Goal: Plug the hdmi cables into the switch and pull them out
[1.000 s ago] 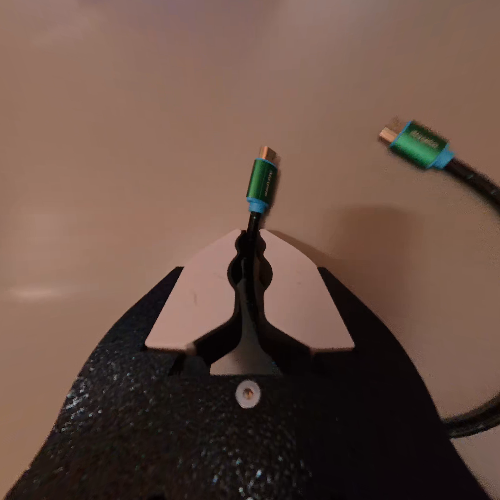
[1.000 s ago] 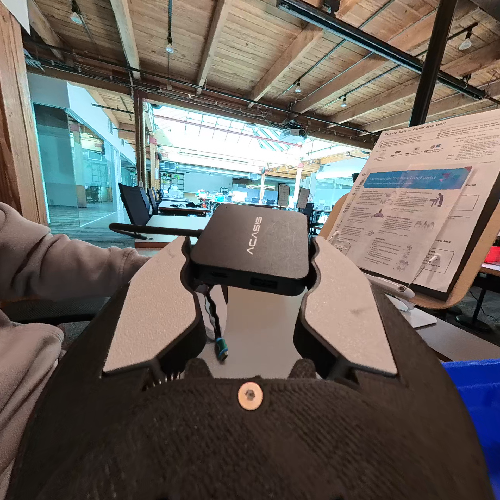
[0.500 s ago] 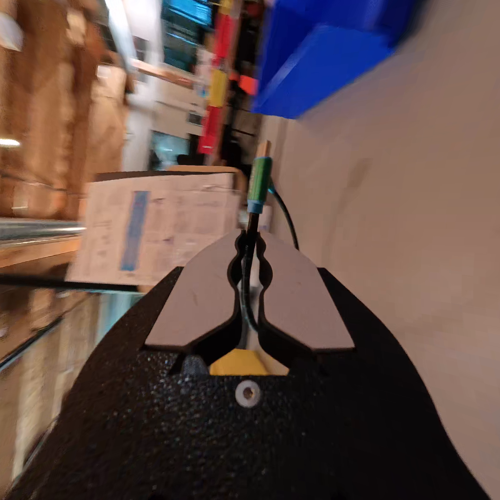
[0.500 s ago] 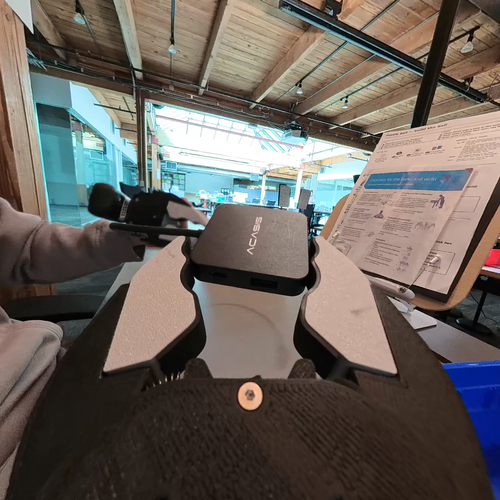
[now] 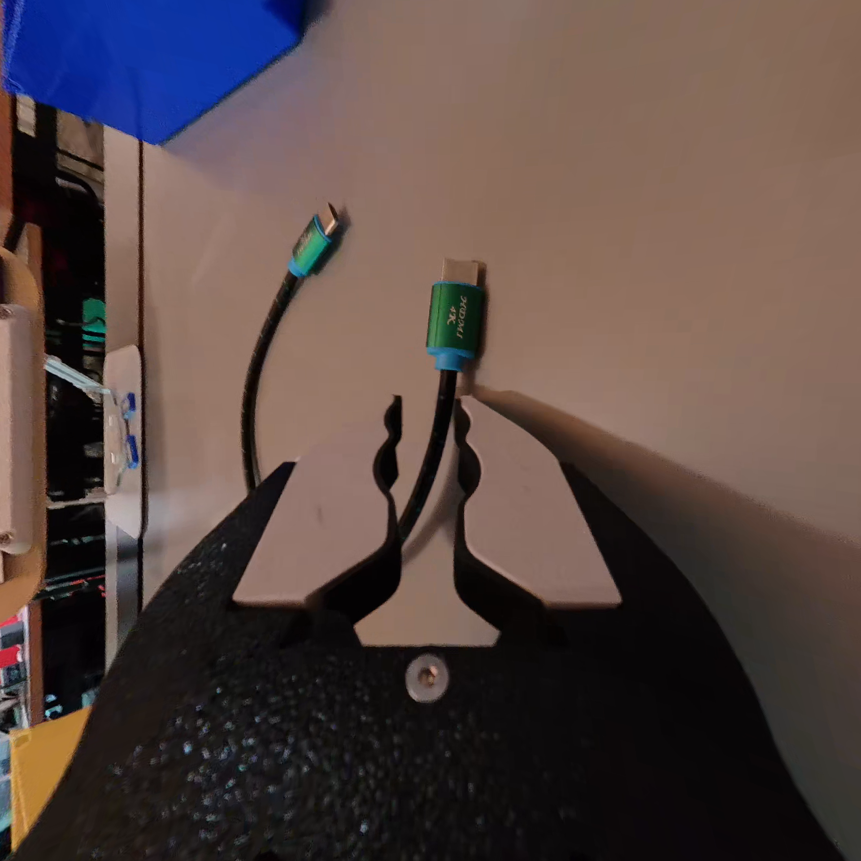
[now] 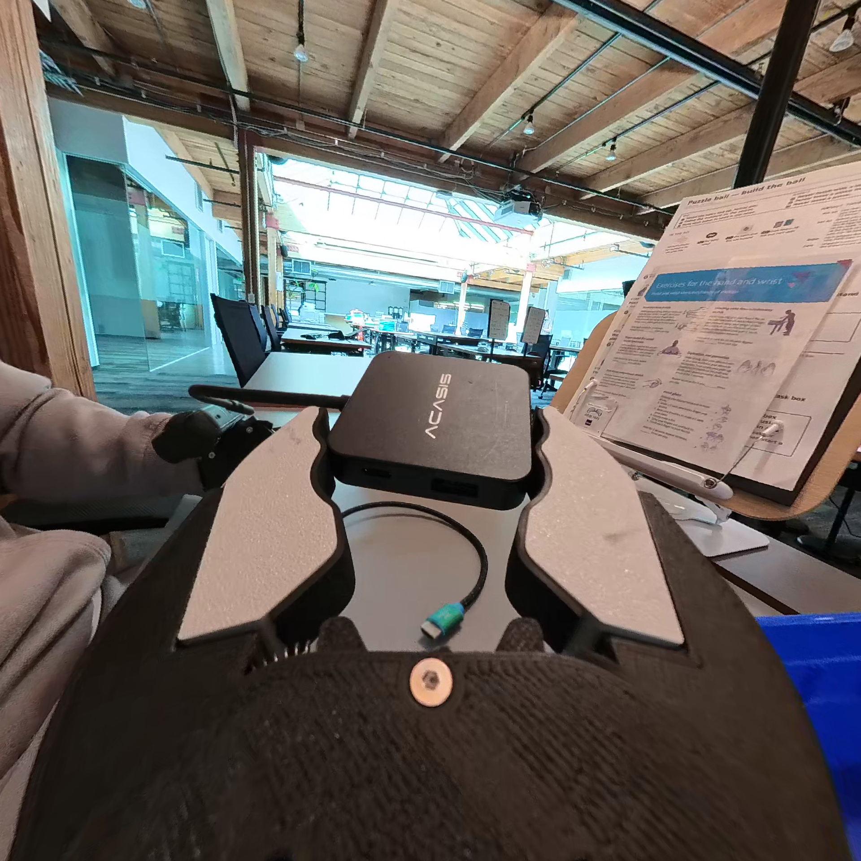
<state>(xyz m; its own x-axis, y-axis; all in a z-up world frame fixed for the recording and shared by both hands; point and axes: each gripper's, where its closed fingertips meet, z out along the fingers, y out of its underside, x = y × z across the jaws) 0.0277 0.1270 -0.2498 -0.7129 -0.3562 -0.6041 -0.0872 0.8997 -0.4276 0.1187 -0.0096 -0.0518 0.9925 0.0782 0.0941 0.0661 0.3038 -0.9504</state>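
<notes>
**Switch gripped in right tool; left tool spread around a loose cable on the bench.**

The black switch (image 6: 433, 419) is pinched by its two sides in the right tool (image 6: 428, 447) and is held raised above the bench (image 6: 400, 582), its front ports facing the camera and appearing empty. The left tool (image 5: 428, 410) is seen with its fingers spread apart; a black cable (image 5: 433, 447) runs through the gap, unclamped, and its green plug (image 5: 454, 324) lies on the bench just ahead. A second green plug (image 5: 312, 244) lies near it, to the left. A green plug (image 6: 442, 622) is also seen on the bench below the switch. Risk judged: the cable could be clamped too far behind the plug, so that it flexes and the plug misses or jams at the port; a skewed push could also twist the switch in its side grip.
</notes>
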